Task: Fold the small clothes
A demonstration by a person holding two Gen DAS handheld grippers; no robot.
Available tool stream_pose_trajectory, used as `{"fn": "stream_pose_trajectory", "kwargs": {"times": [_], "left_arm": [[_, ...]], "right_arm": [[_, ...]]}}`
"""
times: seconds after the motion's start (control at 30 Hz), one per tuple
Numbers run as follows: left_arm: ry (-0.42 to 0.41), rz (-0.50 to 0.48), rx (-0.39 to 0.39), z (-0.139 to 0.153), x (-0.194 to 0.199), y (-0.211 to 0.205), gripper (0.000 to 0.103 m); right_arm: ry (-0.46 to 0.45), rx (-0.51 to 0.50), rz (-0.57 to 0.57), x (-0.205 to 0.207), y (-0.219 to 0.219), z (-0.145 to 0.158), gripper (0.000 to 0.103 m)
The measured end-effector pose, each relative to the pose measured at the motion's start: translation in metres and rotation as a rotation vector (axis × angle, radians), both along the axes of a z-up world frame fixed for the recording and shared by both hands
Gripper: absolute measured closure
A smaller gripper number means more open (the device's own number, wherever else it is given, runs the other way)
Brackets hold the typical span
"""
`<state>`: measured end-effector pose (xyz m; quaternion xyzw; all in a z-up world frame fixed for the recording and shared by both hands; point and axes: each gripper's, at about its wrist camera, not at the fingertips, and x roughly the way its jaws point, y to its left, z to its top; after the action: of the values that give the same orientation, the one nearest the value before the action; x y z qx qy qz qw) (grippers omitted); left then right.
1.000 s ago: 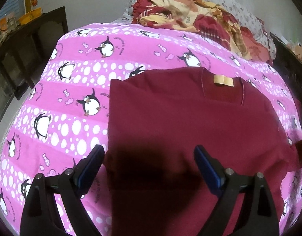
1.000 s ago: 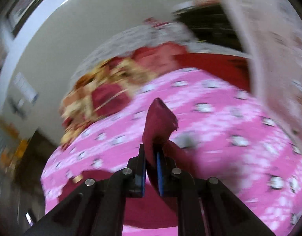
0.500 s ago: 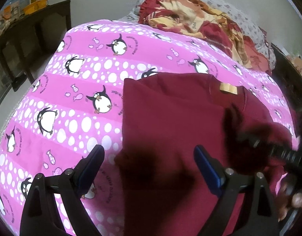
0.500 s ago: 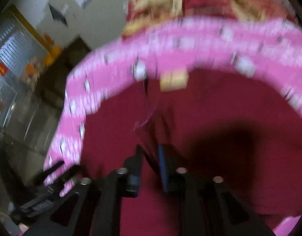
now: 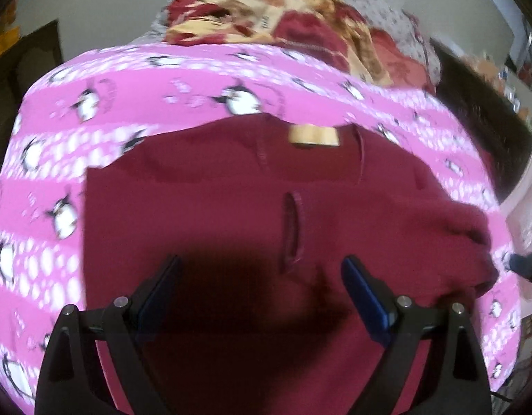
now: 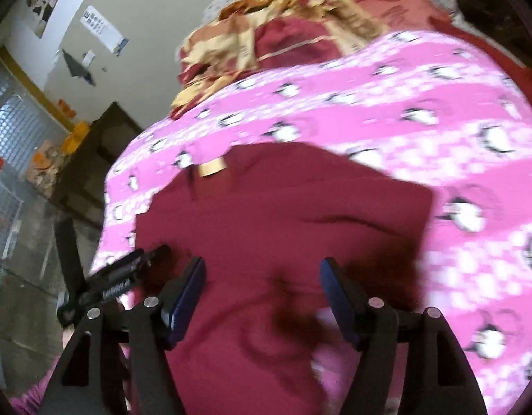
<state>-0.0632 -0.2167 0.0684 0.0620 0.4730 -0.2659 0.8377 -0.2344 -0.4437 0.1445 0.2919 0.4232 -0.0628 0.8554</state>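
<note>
The maroon shirt [image 5: 214, 214] lay flat on the penguin bedspread [image 5: 127, 79], sleeve folded inward below its collar tag [image 5: 312, 135]. Both the left tongs [image 5: 260, 297] and right tongs [image 6: 262, 297] hung wide open, empty, above it — next, probably, pinching the hem and folding toward the tag.

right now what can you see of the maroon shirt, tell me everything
The maroon shirt is soft knit fabric lying mostly flat on the pink penguin bedsheet, collar at the far end with a tan label inside the neck. One sleeve is folded across its body, cuff opening showing mid-shirt; the side toward the right gripper is bunched. Both grippers, left and right, hover open above it, gripping nothing.
</note>
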Motion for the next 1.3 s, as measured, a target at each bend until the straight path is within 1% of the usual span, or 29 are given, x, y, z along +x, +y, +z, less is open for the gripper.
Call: {"fn": "stream_pose_trajectory", "kwargs": {"times": [0.03,0.07,0.1,0.13,0.17,0.2,0.27,0.33,0.43,0.5,0.53,0.6,0.67,0.7,0.77,0.8,0.87,0.93,1.07,1.1,1.13,1.17,1.2,1.23,1.27,1.3], "left_arm": [[-0.003,-0.026,0.011,-0.003,0.000,-0.012,0.014],[-0.003,-0.046,0.020,-0.005,0.000,-0.020,0.019],[0.005,-0.060,0.034,-0.008,0.000,-0.029,0.035],[0.025,-0.066,0.044,-0.012,0.001,-0.035,0.063],[0.050,-0.067,0.044,-0.015,0.003,-0.039,0.077],[0.059,-0.054,0.050,-0.017,0.004,-0.042,0.084],[0.055,-0.040,0.026,-0.010,0.005,-0.040,0.096],[0.051,-0.036,-0.016,0.005,0.006,-0.032,0.096],[-0.009,-0.019,-0.079,0.044,0.009,-0.011,0.096],[-0.071,0.021,-0.094,0.068,0.014,0.009,0.096],[-0.085,0.048,-0.098,0.077,0.020,0.021,0.096],[-0.069,0.101,-0.108,0.082,0.030,0.049,0.096],[-0.070,0.141,-0.102,0.078,0.035,0.069,0.096],[-0.064,0.165,-0.082,0.071,0.037,0.079,0.096],[-0.009,0.188,-0.058,0.051,0.039,0.092,0.096],[0.019,0.197,-0.041,0.038,0.039,0.098,0.098],[0.053,0.194,-0.028,0.024,0.035,0.102,0.099],[0.054,0.194,-0.016,0.016,0.033,0.103,0.100],[0.050,0.182,-0.007,0.011,0.025,0.107,0.100],[0.052,0.182,-0.003,0.009,0.025,0.108,0.100],[0.055,0.181,0.001,0.007,0.026,0.109,0.100],[0.061,0.181,0.003,0.005,0.026,0.110,0.100],[0.064,0.180,0.004,0.004,0.028,0.109,0.100],[0.067,0.180,0.003,0.002,0.028,0.110,0.100],[0.068,0.179,0.003,0.001,0.027,0.110,0.100],[0.068,0.178,0.007,-0.001,0.026,0.109,0.100]], "right_arm": [[0.009,-0.009,-0.013,-0.010,-0.008,0.001,0.028],[0.016,-0.013,-0.028,-0.018,-0.015,0.000,0.027],[0.022,-0.014,-0.040,-0.024,-0.020,0.000,0.027],[0.032,-0.009,-0.058,-0.032,-0.026,-0.003,0.027],[0.041,0.000,-0.070,-0.038,-0.032,-0.006,0.027],[0.050,0.009,-0.083,-0.042,-0.037,-0.010,0.027],[0.052,0.023,-0.102,-0.049,-0.044,-0.014,0.027],[0.048,0.035,-0.117,-0.049,-0.050,-0.018,0.027],[0.048,0.022,-0.128,-0.045,-0.053,-0.018,0.027],[0.046,0.019,-0.127,-0.037,-0.055,-0.018,0.027],[0.047,0.014,-0.128,-0.036,-0.054,-0.018,0.027],[0.052,0.011,-0.141,-0.030,-0.054,-0.019,0.026],[0.056,0.025,-0.144,-0.022,-0.055,-0.022,0.023],[0.061,0.028,-0.144,-0.018,-0.055,-0.024,0.022],[0.078,0.024,-0.141,-0.006,-0.055,-0.030,0.022],[0.081,0.022,-0.139,-0.003,-0.055,-0.031,0.022],[0.081,0.021,-0.129,0.014,-0.054,-0.037,0.022],[0.092,0.020,-0.123,0.029,-0.055,-0.044,0.020],[0.197,0.031,-0.137,0.064,-0.060,-0.076,0.019],[0.202,0.045,-0.127,0.068,-0.059,-0.081,0.019],[0.200,0.060,-0.112,0.072,-0.057,-0.086,0.025],[0.176,0.038,-0.096,0.075,-0.053,-0.083,0.052],[0.150,-0.011,-0.072,0.078,-0.048,-0.074,0.066],[0.138,-0.046,-0.064,0.078,-0.045,-0.069,0.076],[0.116,-0.101,-0.058,0.079,-0.040,-0.060,0.081],[0.108,-0.132,-0.060,0.080,-0.039,-0.057,0.081]]}}
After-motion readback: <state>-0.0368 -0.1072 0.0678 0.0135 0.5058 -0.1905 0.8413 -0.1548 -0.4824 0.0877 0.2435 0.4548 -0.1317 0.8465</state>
